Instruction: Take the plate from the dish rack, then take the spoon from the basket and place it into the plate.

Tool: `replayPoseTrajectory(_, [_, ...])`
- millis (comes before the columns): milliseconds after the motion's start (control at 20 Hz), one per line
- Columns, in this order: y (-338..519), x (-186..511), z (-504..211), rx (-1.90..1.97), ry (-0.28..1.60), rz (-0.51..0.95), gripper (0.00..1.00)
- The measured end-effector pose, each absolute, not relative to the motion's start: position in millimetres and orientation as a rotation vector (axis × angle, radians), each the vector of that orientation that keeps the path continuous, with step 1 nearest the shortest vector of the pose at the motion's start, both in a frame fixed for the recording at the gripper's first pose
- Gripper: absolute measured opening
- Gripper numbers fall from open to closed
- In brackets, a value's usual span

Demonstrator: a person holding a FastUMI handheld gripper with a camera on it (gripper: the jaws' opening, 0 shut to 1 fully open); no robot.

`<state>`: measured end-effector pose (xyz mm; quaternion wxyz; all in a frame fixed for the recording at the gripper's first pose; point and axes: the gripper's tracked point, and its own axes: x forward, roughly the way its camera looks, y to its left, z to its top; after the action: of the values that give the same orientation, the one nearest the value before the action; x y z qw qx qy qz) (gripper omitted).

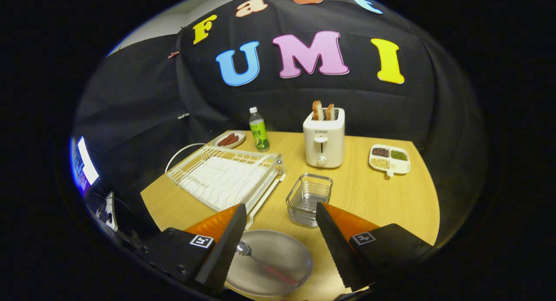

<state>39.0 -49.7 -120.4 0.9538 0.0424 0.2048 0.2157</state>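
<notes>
Spoon (264,262) lies in the plate (278,249) on the worktop (373,192), between the tongs (278,244), which gape apart, empty. Risk now: a low finger could clip the plate's rim or the basket (309,199) just ahead.

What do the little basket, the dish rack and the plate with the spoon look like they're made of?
The basket looks like bare metal wire: thin silvery bars with gaps. The dish rack seems to be white-coated wire. The plate between the open fingers looks like dull grey metal or plastic; I can't tell which. The spoon lying on it has a shiny metal bowl and a reddish patterned handle.
</notes>
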Motion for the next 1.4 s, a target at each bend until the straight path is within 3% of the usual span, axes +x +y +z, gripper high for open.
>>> replayPoseTrajectory(600, [-67.4, -10.6, 32.3, 0.136, 0.107, 0.105, 0.99])
replayPoseTrajectory(950, [-58.3, -43.9, 59.5, 0.123, 0.062, -0.029, 0.98])
replayPoseTrajectory(1400, [-25.4, -45.1, 71.0, 0.129, 0.014, -0.069, 0.98])
